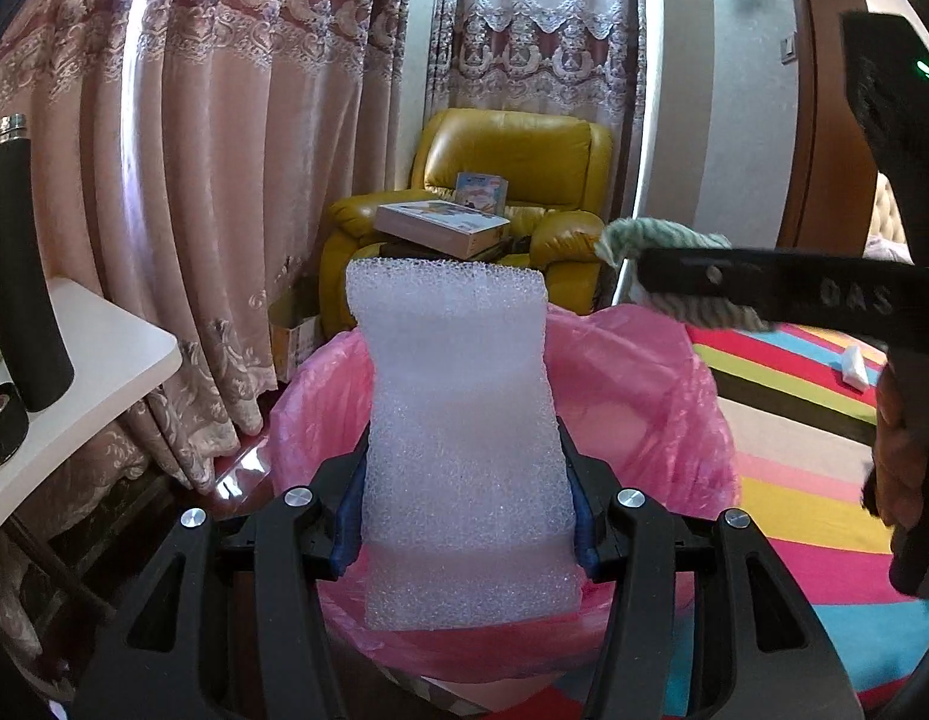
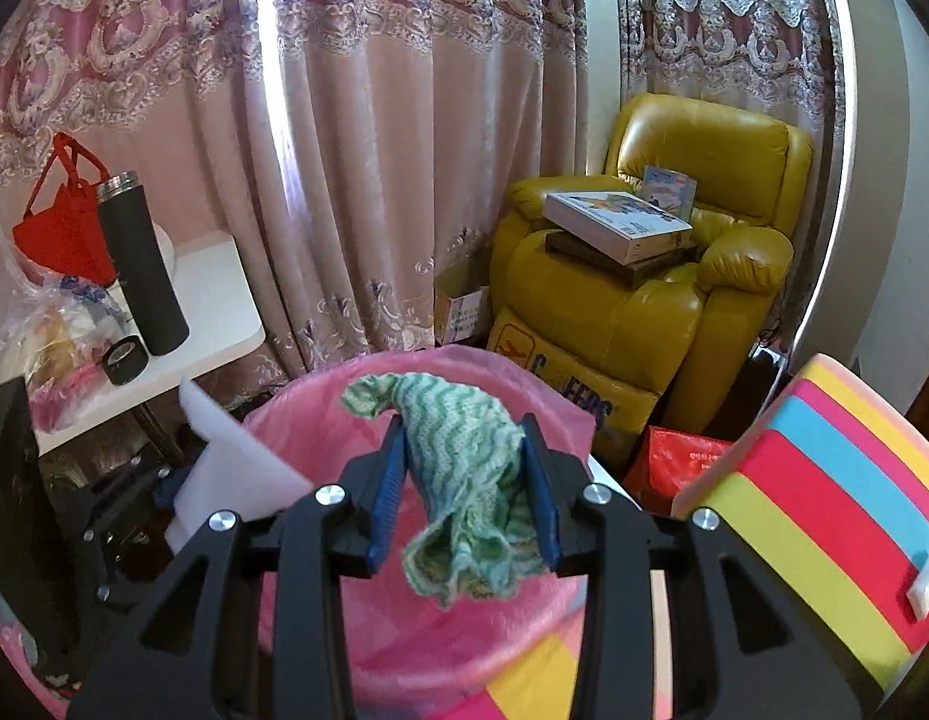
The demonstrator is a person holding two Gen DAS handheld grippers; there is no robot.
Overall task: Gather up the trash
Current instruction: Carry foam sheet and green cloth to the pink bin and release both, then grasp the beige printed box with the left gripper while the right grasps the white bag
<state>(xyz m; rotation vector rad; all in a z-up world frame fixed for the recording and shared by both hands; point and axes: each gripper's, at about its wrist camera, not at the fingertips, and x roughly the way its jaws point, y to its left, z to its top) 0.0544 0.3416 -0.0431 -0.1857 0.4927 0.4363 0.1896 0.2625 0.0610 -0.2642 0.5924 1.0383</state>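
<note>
Pink-lined bin at centre frame, apparently empty; left claw clamps a white foam sheet above it; right claw pinches a green knitted rag over the rim; both drops remain; white scrap on the striped floor mat, right edge, uncollected.

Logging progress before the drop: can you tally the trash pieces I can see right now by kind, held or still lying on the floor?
Foam sheet, held in the left gripper: 1
Green knitted cloth, held in the right gripper: 1
Small white scrap on the striped floor mat: 1
Total: 3
Both held pieces are over the pink-lined bin.
</note>
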